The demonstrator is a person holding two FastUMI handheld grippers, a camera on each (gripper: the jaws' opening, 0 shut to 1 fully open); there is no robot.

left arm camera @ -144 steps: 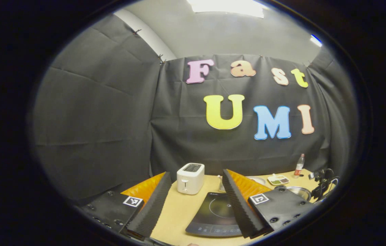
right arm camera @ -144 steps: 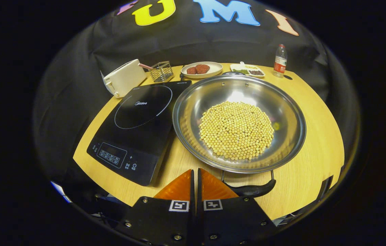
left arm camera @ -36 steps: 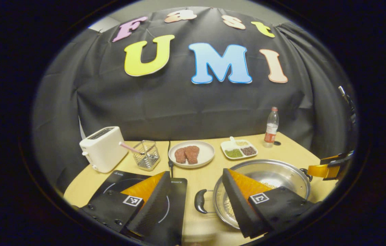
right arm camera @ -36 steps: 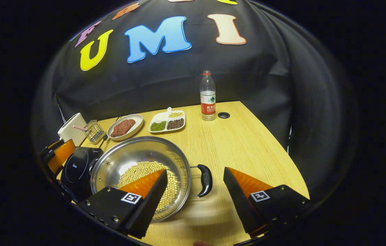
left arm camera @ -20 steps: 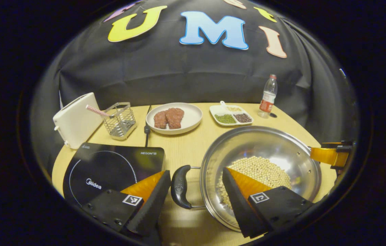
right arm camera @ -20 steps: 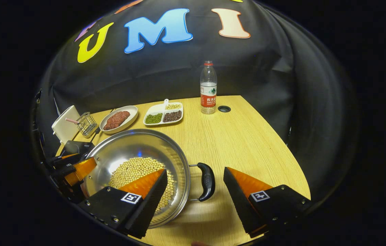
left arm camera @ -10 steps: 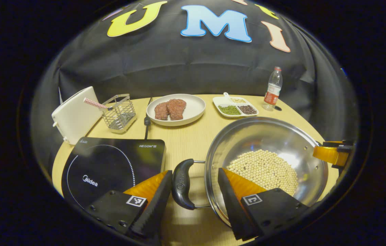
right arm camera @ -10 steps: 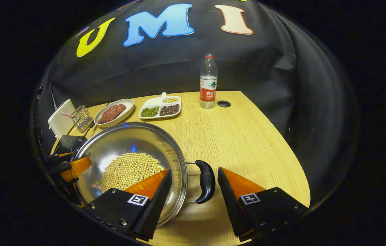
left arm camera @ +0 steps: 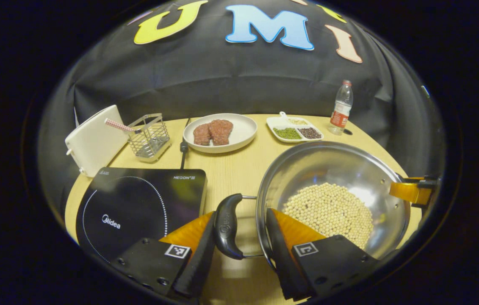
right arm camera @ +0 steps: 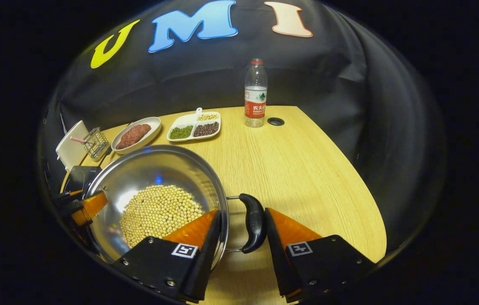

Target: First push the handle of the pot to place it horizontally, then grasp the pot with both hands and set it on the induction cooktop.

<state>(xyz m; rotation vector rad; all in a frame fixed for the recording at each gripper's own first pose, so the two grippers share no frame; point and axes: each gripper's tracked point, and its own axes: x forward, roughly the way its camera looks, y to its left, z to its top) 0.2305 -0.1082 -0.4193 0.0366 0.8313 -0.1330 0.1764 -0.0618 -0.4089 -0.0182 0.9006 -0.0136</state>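
Note:
A steel pot [left arm camera: 332,165] of soybeans [left arm camera: 328,209] rests on the wooden table, right of the black induction cooktop [left arm camera: 133,203]. Its two black handles point left and right. My left gripper [left arm camera: 240,214] is shut on the pot's left handle [left arm camera: 225,226], one finger outside the handle and the other inside the rim. My right gripper [right arm camera: 241,214] grips the right handle [right arm camera: 254,222] of the pot [right arm camera: 154,169] the same way. The right gripper [left arm camera: 411,190] shows at the pot's far side in the left gripper view. The left gripper [right arm camera: 82,207] appears in the right gripper view, with the cooktop [right arm camera: 76,176] behind it.
Along the back of the table stand a white toaster [left arm camera: 93,140], a wire basket [left arm camera: 150,135], a plate of meat [left arm camera: 220,132], a divided dish of beans [left arm camera: 294,129] and a water bottle [left arm camera: 341,108]. A cord runs to the cooktop's back edge.
The pot has turned, so its handles now lie left-right. Both grippers came down around the handles, and their fingers narrowed onto them over the last second.

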